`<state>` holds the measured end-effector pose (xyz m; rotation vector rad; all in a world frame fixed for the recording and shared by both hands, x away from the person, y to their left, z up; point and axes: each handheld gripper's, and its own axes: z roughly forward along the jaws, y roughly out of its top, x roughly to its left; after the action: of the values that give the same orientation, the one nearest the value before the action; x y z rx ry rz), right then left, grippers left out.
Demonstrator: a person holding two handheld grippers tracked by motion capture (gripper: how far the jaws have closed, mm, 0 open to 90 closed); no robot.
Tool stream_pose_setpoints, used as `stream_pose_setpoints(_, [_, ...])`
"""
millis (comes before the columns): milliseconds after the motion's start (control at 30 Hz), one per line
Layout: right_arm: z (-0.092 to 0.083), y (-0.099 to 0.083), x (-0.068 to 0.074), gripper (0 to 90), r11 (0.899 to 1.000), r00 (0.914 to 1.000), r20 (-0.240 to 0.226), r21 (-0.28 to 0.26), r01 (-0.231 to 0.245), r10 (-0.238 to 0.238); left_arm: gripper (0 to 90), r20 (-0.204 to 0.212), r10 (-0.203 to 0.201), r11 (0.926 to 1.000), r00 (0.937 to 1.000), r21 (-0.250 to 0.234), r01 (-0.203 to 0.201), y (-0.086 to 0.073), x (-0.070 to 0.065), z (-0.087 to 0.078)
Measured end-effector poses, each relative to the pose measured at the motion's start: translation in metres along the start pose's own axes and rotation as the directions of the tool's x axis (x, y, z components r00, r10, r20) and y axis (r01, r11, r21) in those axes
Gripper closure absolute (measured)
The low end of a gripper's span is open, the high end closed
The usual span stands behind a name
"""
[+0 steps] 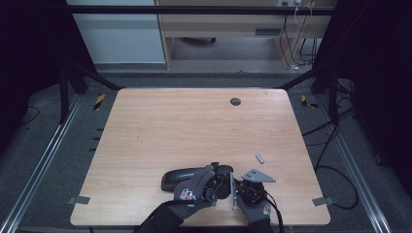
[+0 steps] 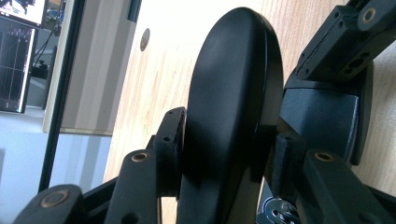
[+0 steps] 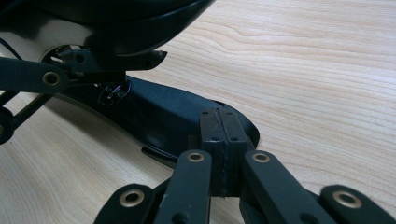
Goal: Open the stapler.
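Right now both my hands sit at the near edge of the wooden table (image 1: 194, 126), close together and just right of its middle. My left gripper (image 2: 222, 154) has its jaws narrowed around a black glasses case lid (image 2: 229, 93): in the left gripper view the curved, smooth shell stands on edge between my two pads, one pad against its outer face on the left and the other against its inner side on the right, so I am holding it. From above, my left hand (image 1: 197, 187) in its dark glove lies over the right end of the case (image 1: 182, 177), which lies on the table just left of my hands, its long side running left to right.

My right gripper (image 3: 219, 154) has its jaws pressed flat together with nothing between them; the two pads meet in a thin seam. In the right gripper view their tips rest just beside the low, dark base of the case (image 3: 168, 116), which lies flat on the wood, though I cannot tell whether they touch it. Above that base, at the upper left of that view, the raised lid hangs with my left gripper's linkage beside it. From above, my right hand (image 1: 252, 206) sits just right of my left, with the grey three-cornered plate on top.

A small grey piece (image 1: 260, 158) lies on the table a little farther off to the right, apart from my hands. A dark round grommet (image 1: 235, 101) sits near the far edge.
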<state>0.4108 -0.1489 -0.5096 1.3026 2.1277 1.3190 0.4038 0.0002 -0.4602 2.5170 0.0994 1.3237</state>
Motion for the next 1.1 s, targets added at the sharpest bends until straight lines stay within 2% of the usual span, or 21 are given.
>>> stream_pose_setpoints(33, [0.0,0.0,0.0,90.0,1.0,1.0,0.002,0.0,0.004,-0.004,55.5,0.001,-0.001,1.0,1.0,-0.001,0.001,0.0,0.0,0.0])
stream_pose_setpoints(67, [0.0,0.0,0.0,90.0,1.0,1.0,0.002,-0.001,0.003,-0.003,57.1,-0.064,-0.02,0.9998,0.9978,-0.008,0.019,-0.001,0.003,-0.005])
stream_pose_setpoints(100, [0.0,0.0,0.0,90.0,1.0,1.0,0.002,-0.001,0.003,-0.003,57.1,-0.066,-0.06,0.998,0.996,-0.022,0.059,-0.002,0.011,-0.01])
stream_pose_setpoints(133, [0.0,0.0,0.0,90.0,1.0,1.0,0.002,-0.003,0.0,0.0,57.7,-0.03,-0.119,0.9913,0.9924,-0.059,0.117,-0.011,0.034,-0.023])
stream_pose_setpoints(233, [0.0,0.0,0.0,90.0,1.0,1.0,-0.002,-0.001,-0.001,0.001,57.8,-0.034,-0.115,0.9914,0.9928,-0.067,0.113,-0.013,0.037,-0.028])
stream_pose_setpoints(333, [0.0,0.0,0.0,90.0,1.0,1.0,-0.003,0.0,0.0,0.0,57.7,-0.046,-0.097,0.9935,0.9943,-0.065,0.094,-0.011,0.029,-0.024])
stream_pose_setpoints(433, [0.0,0.0,0.0,90.0,1.0,1.0,0.001,-0.001,0.006,-0.006,57.6,-0.05,-0.111,0.9918,0.9925,-0.068,0.108,-0.011,0.028,-0.023])
stream_pose_setpoints(467, [0.0,0.0,-0.001,90.0,1.0,1.0,-0.002,0.0,0.0,0.0,57.5,-0.044,-0.141,0.9878,0.9891,-0.074,0.137,-0.012,0.031,-0.024])
stream_pose_setpoints(500, [0.0,0.0,-0.001,90.0,1.0,1.0,-0.002,0.0,0.0,0.0,57.4,-0.044,-0.141,0.9878,0.9891,-0.074,0.137,-0.012,0.031,-0.024])
stream_pose_setpoints(567, [0.0,0.0,-0.001,90.0,1.0,1.0,-0.001,-0.001,0.005,-0.005,57.4,-0.038,-0.171,0.9825,0.9845,-0.082,0.167,-0.015,0.035,-0.027])
stream_pose_setpoints(667, [0.0,0.0,0.0,90.0,1.0,1.0,0.001,0.0,-0.002,0.002,57.0,-0.027,-0.241,0.9649,0.9703,-0.115,0.236,-0.021,0.042,-0.032])
stream_pose_setpoints(700, [0.0,0.0,0.0,90.0,1.0,1.0,0.002,-0.001,-0.002,0.002,57.0,-0.028,-0.248,0.9627,0.9684,-0.119,0.243,-0.023,0.045,-0.034])
stream_pose_setpoints(733, [0.0,0.0,0.001,90.0,1.0,1.0,0.004,-0.001,-0.001,0.001,56.9,-0.024,-0.271,0.9552,0.9623,-0.13,0.266,-0.026,0.048,-0.037])
stream_pose_setpoints(833, [0.0,0.0,0.0,90.0,1.0,1.0,-0.001,0.0,0.0,0.0,56.9,-0.024,-0.284,0.9509,0.9586,-0.136,0.278,-0.028,0.051,-0.039])
stream_pose_setpoints(867, [0.0,0.0,-0.001,90.0,1.0,1.0,-0.002,0.0,-0.002,0.002,56.9,-0.027,-0.303,0.9436,0.9525,-0.148,0.296,-0.03,0.052,-0.04])
stream_pose_setpoints(1100, [0.0,0.001,-0.002,90.0,1.0,0.9999,-0.008,0.002,-0.011,0.011,57.3,-0.039,-0.318,0.9379,0.9474,-0.159,0.308,-0.033,0.053,-0.043])
